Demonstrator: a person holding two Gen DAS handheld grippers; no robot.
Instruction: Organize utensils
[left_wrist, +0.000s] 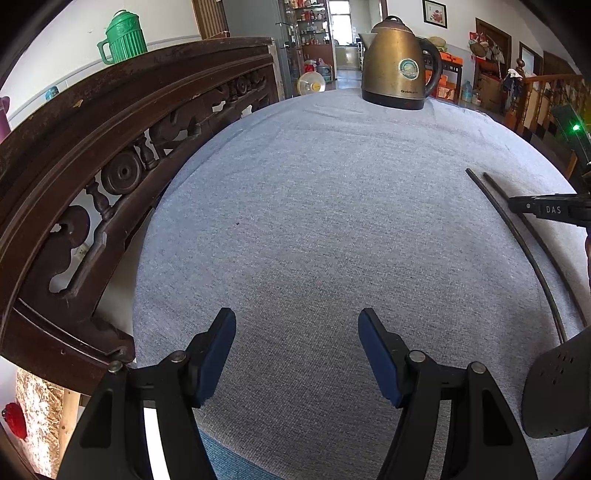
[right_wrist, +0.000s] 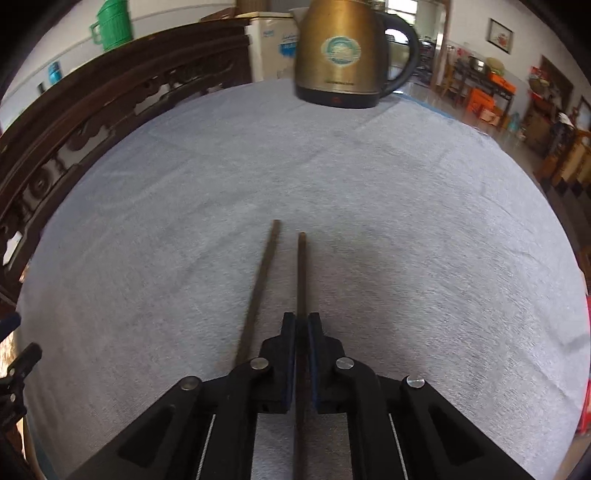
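Item: two dark chopsticks (right_wrist: 302, 280) on grey cloth (right_wrist: 406, 221), well short of the kettle (right_wrist: 340, 55). My right gripper (right_wrist: 302, 321) pinches one; its mate lies beside it. Left gripper (left_wrist: 297, 325) gapes empty. I judge them light, stiff, slippery; grip mid-shaft.

free: grey-clothed table (left_wrist: 314, 206) bare across middle and near part | far: kettle (left_wrist: 397, 62) stands at far edge, blocks pass there | left: carved wooden rail (left_wrist: 110, 147) runs along table side, touching cloth edge | right: two chopsticks (left_wrist: 517, 229) lie lengthwise under the other tongs (left_wrist: 532, 208)
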